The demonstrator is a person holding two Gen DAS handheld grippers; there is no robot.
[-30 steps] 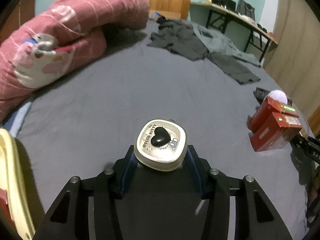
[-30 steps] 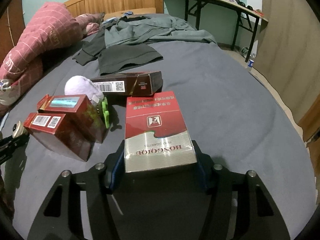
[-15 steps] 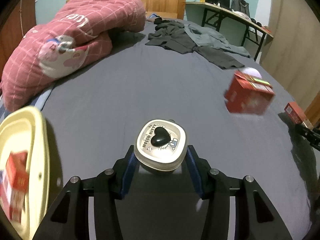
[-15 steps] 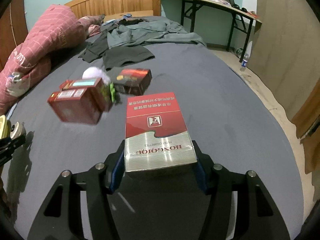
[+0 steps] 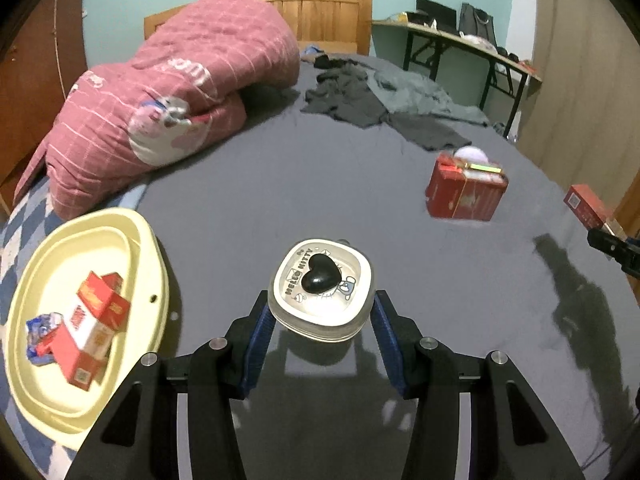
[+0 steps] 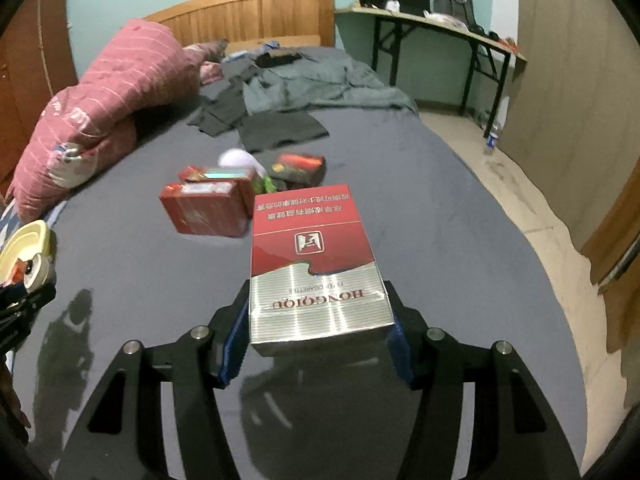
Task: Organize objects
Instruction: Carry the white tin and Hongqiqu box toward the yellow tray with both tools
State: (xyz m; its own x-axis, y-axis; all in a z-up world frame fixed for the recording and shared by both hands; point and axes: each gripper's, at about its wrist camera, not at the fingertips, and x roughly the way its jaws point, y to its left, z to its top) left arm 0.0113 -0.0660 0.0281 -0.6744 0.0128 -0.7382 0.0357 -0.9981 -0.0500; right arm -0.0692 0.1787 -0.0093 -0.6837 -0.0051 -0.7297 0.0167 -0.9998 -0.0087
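Above bed (image 5: 360, 208) | left jaws clamp tin (image 5: 322, 288) | right jaws clamp carton (image 6: 316, 268), hiding boxes (image 6: 204, 212) partly

We look across a wide bed with a dark grey sheet (image 5: 320, 184). On it lie a rumpled pink checked quilt (image 5: 172, 96), dark grey clothes (image 6: 280, 120) spread flat, a cluster of red cardboard boxes (image 6: 204, 212) with a dark box (image 6: 298, 168) just beside them, and a pale yellow oval plastic basin (image 5: 144, 260) at the near left edge.
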